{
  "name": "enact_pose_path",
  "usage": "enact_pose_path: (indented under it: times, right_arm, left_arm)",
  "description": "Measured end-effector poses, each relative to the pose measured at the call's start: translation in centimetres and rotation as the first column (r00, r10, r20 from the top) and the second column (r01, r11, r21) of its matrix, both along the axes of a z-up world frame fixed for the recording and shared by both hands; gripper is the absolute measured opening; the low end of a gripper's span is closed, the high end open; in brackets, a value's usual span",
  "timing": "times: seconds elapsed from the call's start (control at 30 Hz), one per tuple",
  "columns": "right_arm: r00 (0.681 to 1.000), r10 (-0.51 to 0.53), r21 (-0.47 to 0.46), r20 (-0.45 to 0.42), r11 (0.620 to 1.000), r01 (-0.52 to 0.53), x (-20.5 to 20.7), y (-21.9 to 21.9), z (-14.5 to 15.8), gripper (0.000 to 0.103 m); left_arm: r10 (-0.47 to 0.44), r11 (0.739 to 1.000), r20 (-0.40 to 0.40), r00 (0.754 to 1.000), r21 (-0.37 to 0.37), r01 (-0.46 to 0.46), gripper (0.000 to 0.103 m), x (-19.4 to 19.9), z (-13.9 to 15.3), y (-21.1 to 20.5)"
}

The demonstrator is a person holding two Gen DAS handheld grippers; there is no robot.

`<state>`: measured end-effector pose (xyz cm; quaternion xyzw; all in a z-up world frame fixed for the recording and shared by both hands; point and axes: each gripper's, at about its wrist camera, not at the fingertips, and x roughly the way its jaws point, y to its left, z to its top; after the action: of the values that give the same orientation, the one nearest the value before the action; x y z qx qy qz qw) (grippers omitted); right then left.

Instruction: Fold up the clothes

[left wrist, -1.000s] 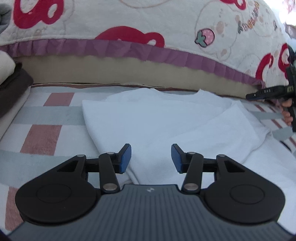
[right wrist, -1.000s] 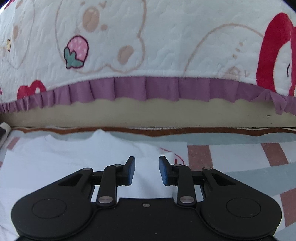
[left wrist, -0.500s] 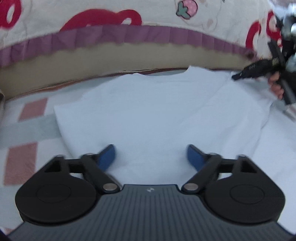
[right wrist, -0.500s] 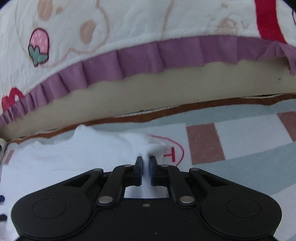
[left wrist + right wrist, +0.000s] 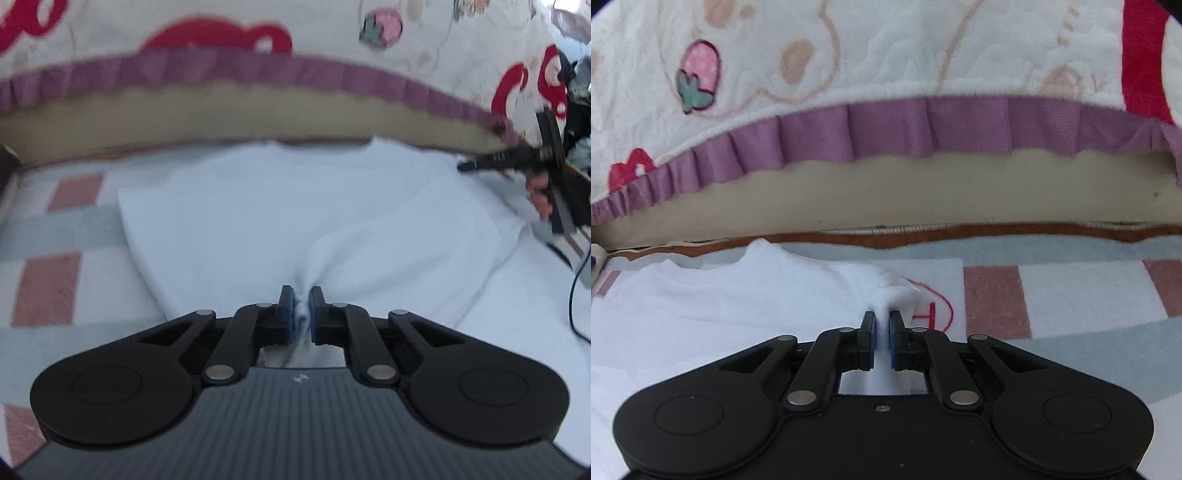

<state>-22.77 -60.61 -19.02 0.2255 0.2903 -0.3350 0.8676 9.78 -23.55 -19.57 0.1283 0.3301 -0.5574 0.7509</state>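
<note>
A white T-shirt point(image 5: 295, 206) lies flat on a checked mat point(image 5: 55, 240), its neckline toward the bed. My left gripper point(image 5: 302, 310) is at the shirt's near part; its jaws are closing and the blue pads press on a pinched ridge of the fabric. In the right wrist view my right gripper point(image 5: 882, 332) is shut on a raised fold at the right shoulder edge of the T-shirt point(image 5: 720, 306). The left wrist view shows the right gripper point(image 5: 465, 167) at the shirt's far right, held by a person's hand point(image 5: 537, 192).
A quilted bed cover point(image 5: 886, 55) with a purple ruffle point(image 5: 923, 129) rises just behind the mat. A red circled mark point(image 5: 934, 306) shows on the mat beside the right gripper. A thin black cable point(image 5: 572, 295) hangs at the right. Dark cloth point(image 5: 7, 155) sits at the far left.
My left gripper opened wide, then shut on a pinch of the shirt. The right gripper dropped onto the shoulder edge and shut on a fold, which it still holds.
</note>
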Motion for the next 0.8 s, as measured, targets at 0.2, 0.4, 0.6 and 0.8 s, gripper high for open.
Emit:
enact_pose_path:
  times: [0.2, 0.4, 0.6, 0.8]
  right_arm:
    - [1.000, 0.001, -0.031, 0.016, 1.000, -0.001, -0.3, 0.2, 1.2, 0.007]
    - [0.999, -0.009, -0.050, -0.048, 0.999, 0.006, 1.1, 0.2, 1.0, 0.007]
    - [0.974, -0.194, -0.101, -0.120, 0.978, 0.183, 0.5, -1.0, 1.0, 0.006]
    - [0.988, -0.155, 0.021, 0.008, 0.988, 0.155, -3.2, 0.6, 3.1, 0.015]
  left_arm:
    - [0.066, 0.992, 0.055, 0.996, -0.113, -0.059, 0.007, 1.5, 4.2, 0.0]
    - [0.139, 0.990, -0.012, 0.990, -0.016, -0.139, 0.007, 4.2, 1.3, -2.5]
    - [0.231, 0.972, -0.126, 0.965, 0.065, -0.224, 0.008, 6.0, -1.3, -3.3]
    - [0.235, 0.966, -0.337, 0.912, -0.019, -0.256, 0.013, 9.0, -2.0, -1.6]
